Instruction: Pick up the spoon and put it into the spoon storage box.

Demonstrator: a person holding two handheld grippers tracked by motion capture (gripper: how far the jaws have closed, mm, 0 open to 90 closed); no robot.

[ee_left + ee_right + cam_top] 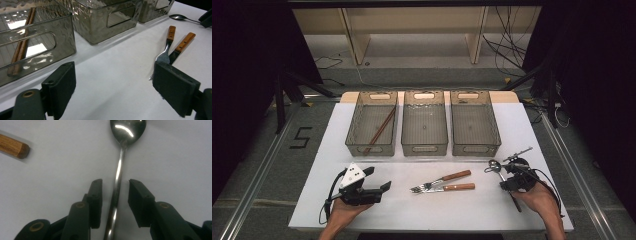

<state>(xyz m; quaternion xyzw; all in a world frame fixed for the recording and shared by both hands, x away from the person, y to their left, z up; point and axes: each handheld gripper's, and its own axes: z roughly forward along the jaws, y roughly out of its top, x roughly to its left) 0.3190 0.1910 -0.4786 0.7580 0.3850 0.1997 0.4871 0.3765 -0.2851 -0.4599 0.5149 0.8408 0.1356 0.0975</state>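
Spoon, polished steel with a slim round shaft and oval bowl, lies flat on the matte white desk, its handle running between the jaws of my right hand-held gripper; the black pads flank it without pressing. My left hand-held gripper gapes wide over bare desk, near two wooden-handled forks.

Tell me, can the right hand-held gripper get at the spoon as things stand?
Probably yes. The right hand-held gripper already straddles the spoon handle, jaws open with a gap each side, and nothing lies between pads and handle.
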